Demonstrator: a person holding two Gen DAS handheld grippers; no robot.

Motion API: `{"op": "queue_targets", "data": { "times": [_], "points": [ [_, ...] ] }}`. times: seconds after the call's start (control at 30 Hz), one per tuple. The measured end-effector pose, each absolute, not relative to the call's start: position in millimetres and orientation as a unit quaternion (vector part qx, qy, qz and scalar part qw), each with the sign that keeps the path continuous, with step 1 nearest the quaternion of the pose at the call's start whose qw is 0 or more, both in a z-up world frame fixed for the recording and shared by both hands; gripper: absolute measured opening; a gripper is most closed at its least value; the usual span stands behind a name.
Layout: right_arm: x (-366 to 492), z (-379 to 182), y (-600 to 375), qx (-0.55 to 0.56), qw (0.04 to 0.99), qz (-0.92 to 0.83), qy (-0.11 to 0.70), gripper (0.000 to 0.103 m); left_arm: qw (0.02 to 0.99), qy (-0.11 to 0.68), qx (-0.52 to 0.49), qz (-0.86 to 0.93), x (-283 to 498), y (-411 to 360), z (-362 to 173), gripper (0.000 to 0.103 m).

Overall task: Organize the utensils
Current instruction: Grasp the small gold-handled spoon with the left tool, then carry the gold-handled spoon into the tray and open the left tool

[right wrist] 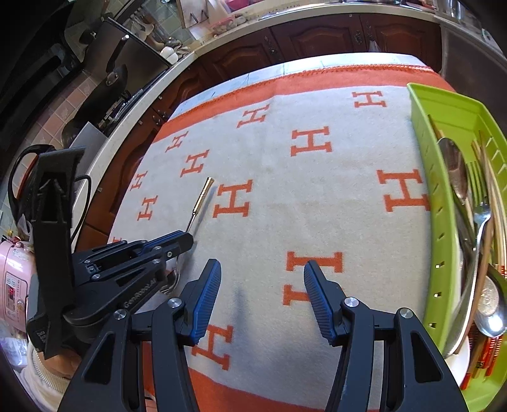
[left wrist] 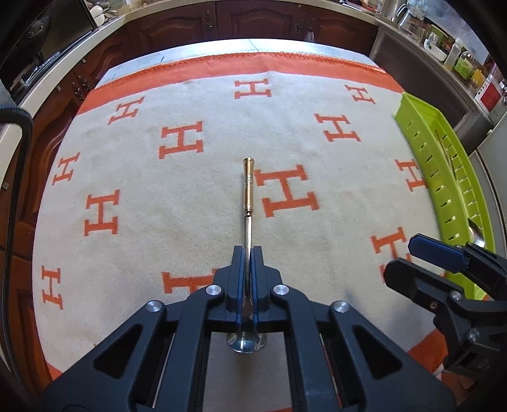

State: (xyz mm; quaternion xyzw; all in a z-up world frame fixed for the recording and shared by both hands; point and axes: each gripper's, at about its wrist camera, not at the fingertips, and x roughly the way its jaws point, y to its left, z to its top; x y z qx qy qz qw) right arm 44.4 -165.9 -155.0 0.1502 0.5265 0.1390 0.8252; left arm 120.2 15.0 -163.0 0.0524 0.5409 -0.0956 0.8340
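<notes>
Spoon (left wrist: 247,202) with a gold-coloured handle and silver stem lies on a cream blanket (left wrist: 190,190) patterned with orange H letters, its handle pointing away toward the far edge of the table and its bowl nearest the camera. The left gripper (left wrist: 247,253) is clamped on the spoon's thin stem, the blue-padded jaws pressed against the metal from both sides, the bowl showing just beneath the gripper's frame. In the right wrist view the same grip (right wrist: 187,239) appears from the side, low over the cloth, with the handle (right wrist: 204,193) jutting out beyond the tips.

The right gripper (right wrist: 261,294) hangs above the blanket with its jaws parted and nothing between them. To its right, along the blanket's edge, stands a lime-green slotted tray (right wrist: 443,253) already holding a fork (right wrist: 480,218), several spoons (right wrist: 454,168) and chopsticks (right wrist: 488,177). Dark wooden cabinets (left wrist: 177,22) and a light countertop (right wrist: 133,126) run behind the table.
</notes>
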Motion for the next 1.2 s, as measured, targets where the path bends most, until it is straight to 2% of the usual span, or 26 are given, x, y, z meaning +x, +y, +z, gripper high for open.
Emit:
{"op": "queue_targets", "data": {
  "times": [0.3, 0.77, 1.2],
  "points": [
    [24, -125, -192, 0.166, 0.844, 0.131, 0.493, 0.055, 0.842, 0.524, 0.042, -0.124, 102, -2, -122, 0.002],
    [-20, -89, -283, 0.203, 0.868, 0.071, 0.447, 0.055, 0.838, 0.496, 0.073, -0.214, 67, -106, -72, 0.002],
    [-60, -103, -377, 0.248, 0.864, -0.016, 0.439, 0.055, 0.802, 0.524, 0.067, -0.279, 84, -207, -76, 0.002]
  ]
}}
